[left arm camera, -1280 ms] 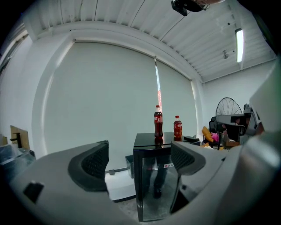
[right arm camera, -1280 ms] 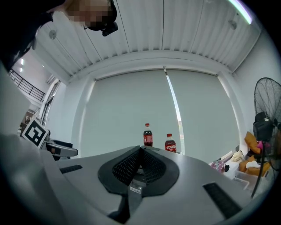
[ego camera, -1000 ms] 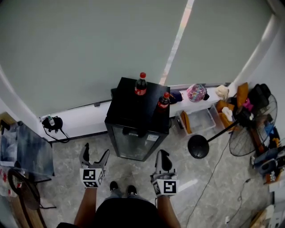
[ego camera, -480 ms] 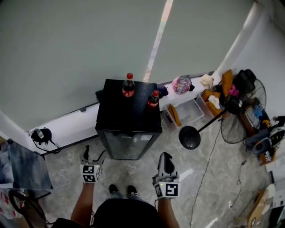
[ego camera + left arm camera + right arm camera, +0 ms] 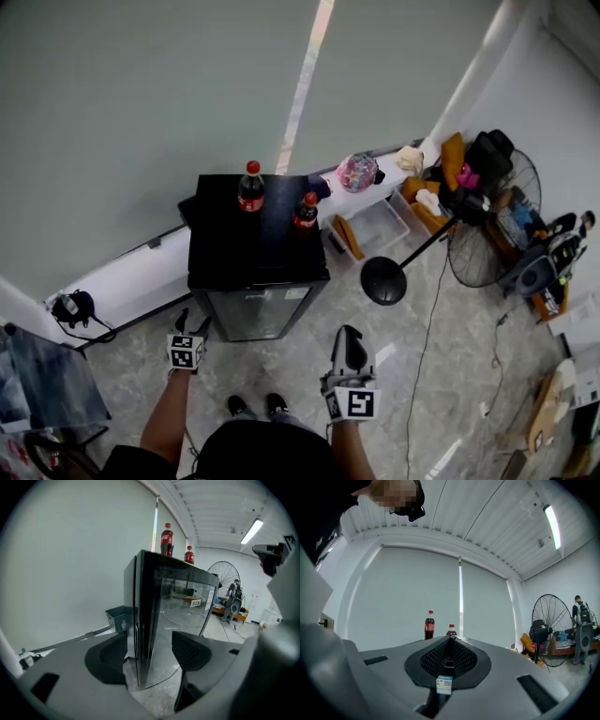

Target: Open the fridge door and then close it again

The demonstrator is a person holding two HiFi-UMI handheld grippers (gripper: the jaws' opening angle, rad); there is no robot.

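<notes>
Fridge door (image 5: pixel 183 616) edge is sitting untouched between closing, part-open fingers of your left gripper (image 5: pixel 150 653), right gripper (image 5: pixel 449 657) closed on nothing; clamping shallowly is risking slippage.

A sparsely fitted office-type room, used as a makeshift test space, is suggested. A wide window wall is covered by pale roller blinds (image 5: pixel 141 112), a slatted ceiling is lit by a tube light (image 5: pixel 551 520), and the floor (image 5: pixel 450 384) is laid with grey stone-look tiles. A small glass-door fridge (image 5: pixel 253 272) topped with cola bottles (image 5: pixel 250 186) is set against the low sill (image 5: pixel 122 277), and a pedestal fan (image 5: pixel 487 230), a clear plastic bin (image 5: pixel 375 230), loose cables (image 5: pixel 424 328) and piled gear (image 5: pixel 548 272) are left along the wall.
</notes>
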